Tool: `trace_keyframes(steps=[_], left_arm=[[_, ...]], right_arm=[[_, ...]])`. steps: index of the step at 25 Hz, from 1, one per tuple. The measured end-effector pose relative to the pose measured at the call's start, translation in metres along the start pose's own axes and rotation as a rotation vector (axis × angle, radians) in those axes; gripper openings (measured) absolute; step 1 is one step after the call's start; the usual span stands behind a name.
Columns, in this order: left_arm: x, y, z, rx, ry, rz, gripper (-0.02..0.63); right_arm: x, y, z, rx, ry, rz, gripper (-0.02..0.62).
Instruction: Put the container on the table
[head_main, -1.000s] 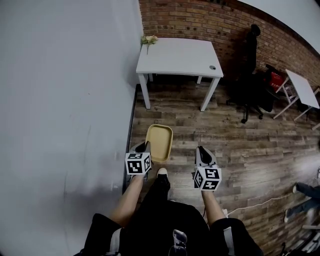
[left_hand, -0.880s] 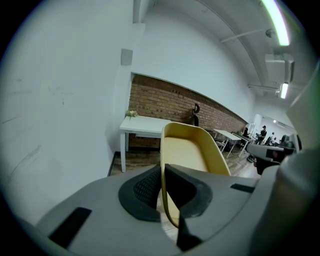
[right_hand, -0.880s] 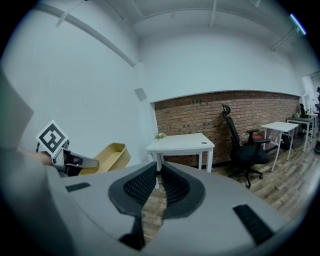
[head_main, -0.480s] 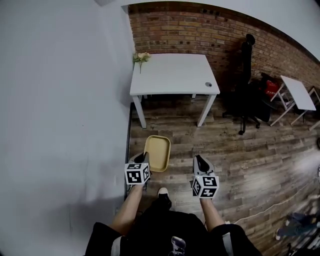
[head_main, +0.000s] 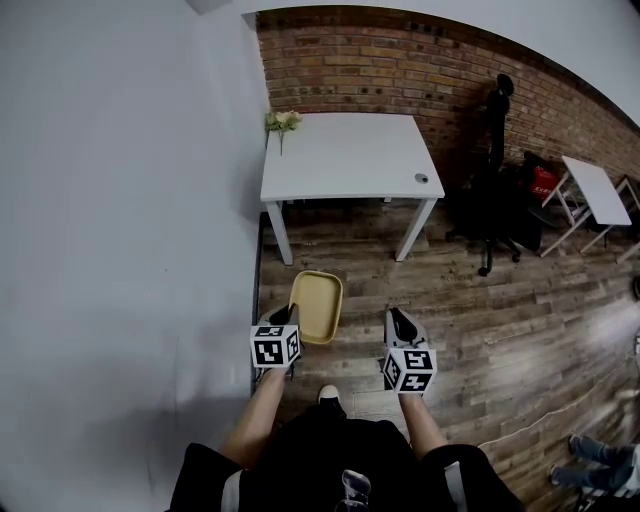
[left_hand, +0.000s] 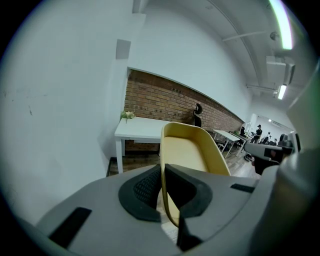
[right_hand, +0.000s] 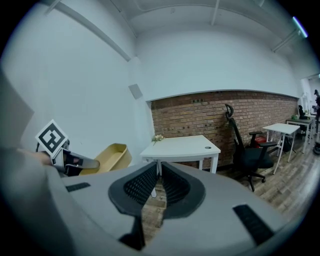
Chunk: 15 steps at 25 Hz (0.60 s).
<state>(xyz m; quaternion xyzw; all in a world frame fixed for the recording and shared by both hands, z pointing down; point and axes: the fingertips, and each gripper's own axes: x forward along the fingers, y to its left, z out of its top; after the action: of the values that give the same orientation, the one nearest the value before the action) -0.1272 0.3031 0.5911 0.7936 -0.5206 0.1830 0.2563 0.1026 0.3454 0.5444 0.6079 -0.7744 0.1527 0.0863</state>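
A shallow tan container (head_main: 316, 306) hangs in the air over the wood floor, held by its near rim in my left gripper (head_main: 285, 317). In the left gripper view the jaws pinch that rim, and the container (left_hand: 192, 157) stretches away from them. My right gripper (head_main: 397, 319) is level with the left one, shut and holding nothing; its view shows the container (right_hand: 111, 157) off to the left. The white table (head_main: 345, 155) stands ahead against the brick wall, with a small bunch of flowers (head_main: 281, 121) at its far left corner.
A white wall (head_main: 120, 250) runs close along my left. A black office chair (head_main: 498, 190) stands right of the table, and a second white table (head_main: 592, 192) lies farther right. A small round object (head_main: 423, 179) sits near the table's right edge. A person's legs (head_main: 600, 462) show at bottom right.
The view has moved toward the table, which now looks a little nearer. Both grippers and the container keep the same pose in front of me. My foot has shifted back.
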Motion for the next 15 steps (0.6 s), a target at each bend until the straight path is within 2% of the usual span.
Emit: trace_keyframes(steps=[8, 15], left_arm=[[0.023, 0.031, 0.021, 0.01, -0.005, -0.007, 0.021], [0.034, 0.03, 0.034, 0.016, -0.004, -0.031, 0.021]], right_arm=[[0.037, 0.009, 0.012, 0.001, -0.017, -0.01, 0.026], [0.046, 0.007, 0.017, 0.007, -0.009, -0.021, 0.026]])
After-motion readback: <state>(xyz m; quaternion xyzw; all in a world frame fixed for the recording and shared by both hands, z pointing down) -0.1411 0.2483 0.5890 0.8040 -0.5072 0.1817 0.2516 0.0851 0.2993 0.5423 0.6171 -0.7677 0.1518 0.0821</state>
